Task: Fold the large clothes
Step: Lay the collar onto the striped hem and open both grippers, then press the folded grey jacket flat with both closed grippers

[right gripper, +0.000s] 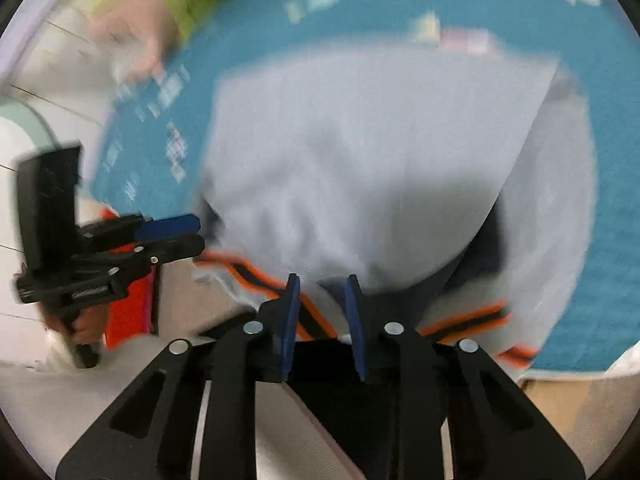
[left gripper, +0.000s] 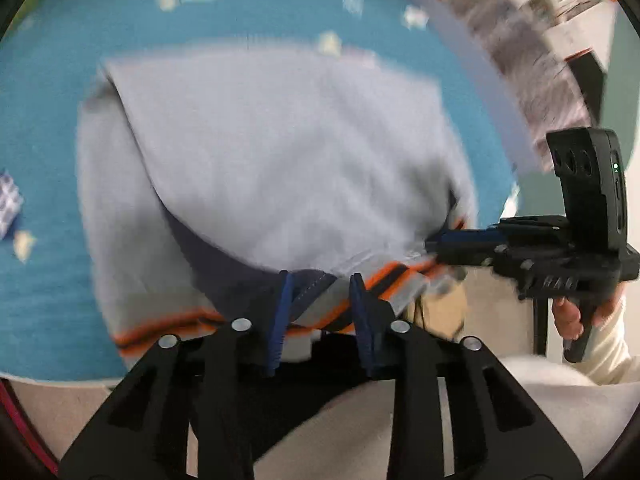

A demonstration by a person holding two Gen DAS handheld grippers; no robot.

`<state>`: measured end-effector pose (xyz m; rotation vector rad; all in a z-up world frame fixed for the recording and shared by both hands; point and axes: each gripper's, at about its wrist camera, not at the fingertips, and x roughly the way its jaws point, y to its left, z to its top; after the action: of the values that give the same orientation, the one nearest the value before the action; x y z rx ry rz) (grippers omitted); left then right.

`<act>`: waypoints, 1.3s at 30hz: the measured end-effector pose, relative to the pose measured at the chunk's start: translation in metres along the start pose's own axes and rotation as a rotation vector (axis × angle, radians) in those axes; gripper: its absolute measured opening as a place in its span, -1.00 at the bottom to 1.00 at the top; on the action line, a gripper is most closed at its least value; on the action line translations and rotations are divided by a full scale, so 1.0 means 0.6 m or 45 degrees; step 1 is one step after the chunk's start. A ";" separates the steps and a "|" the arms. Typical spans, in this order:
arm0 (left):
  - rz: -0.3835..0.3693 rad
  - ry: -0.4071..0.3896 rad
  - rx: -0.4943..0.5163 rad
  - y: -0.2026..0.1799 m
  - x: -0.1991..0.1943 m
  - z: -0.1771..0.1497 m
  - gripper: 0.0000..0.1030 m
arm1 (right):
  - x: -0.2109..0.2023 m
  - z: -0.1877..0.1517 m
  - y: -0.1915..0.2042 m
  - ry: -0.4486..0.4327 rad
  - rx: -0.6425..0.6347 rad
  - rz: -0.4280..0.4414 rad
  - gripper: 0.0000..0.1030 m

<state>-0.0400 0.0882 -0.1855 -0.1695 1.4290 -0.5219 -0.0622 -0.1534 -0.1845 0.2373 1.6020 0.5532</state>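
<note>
A large light-grey garment (left gripper: 280,152) with an orange and black striped hem (left gripper: 400,276) lies on a blue table (left gripper: 44,120), partly lifted at its near edge. My left gripper (left gripper: 320,284) is shut on the striped hem. My right gripper (right gripper: 322,284) is shut on the same hem (right gripper: 312,316) further along. The garment (right gripper: 360,152) fills the middle of the right wrist view, over the blue table (right gripper: 616,240). The right gripper also shows in the left wrist view (left gripper: 436,250), and the left gripper in the right wrist view (right gripper: 198,236). Both views are motion-blurred.
Small pale scraps (left gripper: 332,42) and a checked item (left gripper: 8,204) lie on the blue table beyond and beside the garment. Another person's hand in a green sleeve (right gripper: 136,36) is at the far left. The table's near edge (left gripper: 60,380) meets beige floor.
</note>
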 end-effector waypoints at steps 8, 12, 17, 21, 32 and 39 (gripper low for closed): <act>-0.051 0.116 -0.162 0.056 0.047 -0.015 -0.76 | 0.044 0.003 -0.033 0.051 0.117 -0.054 -0.88; 0.058 0.022 0.041 -0.005 -0.002 -0.009 -0.77 | -0.008 0.004 -0.005 -0.037 0.063 -0.061 -0.82; 0.148 -0.122 0.024 -0.026 -0.036 0.025 -0.77 | -0.072 0.027 0.008 -0.241 0.033 -0.148 -0.82; 0.265 -0.118 -0.039 -0.002 -0.006 0.046 -0.80 | -0.054 0.043 -0.034 -0.243 0.106 -0.199 -0.82; 0.334 -0.065 -0.151 0.039 0.032 0.057 -0.86 | -0.006 0.049 -0.082 -0.158 0.238 -0.171 -0.85; 0.343 -0.144 -0.073 0.006 -0.020 0.063 -0.85 | -0.074 0.067 -0.066 -0.294 0.186 -0.133 -0.79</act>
<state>-0.0030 0.0892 -0.1704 -0.0502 1.3314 -0.2466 -0.0106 -0.1998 -0.1658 0.3133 1.4220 0.3157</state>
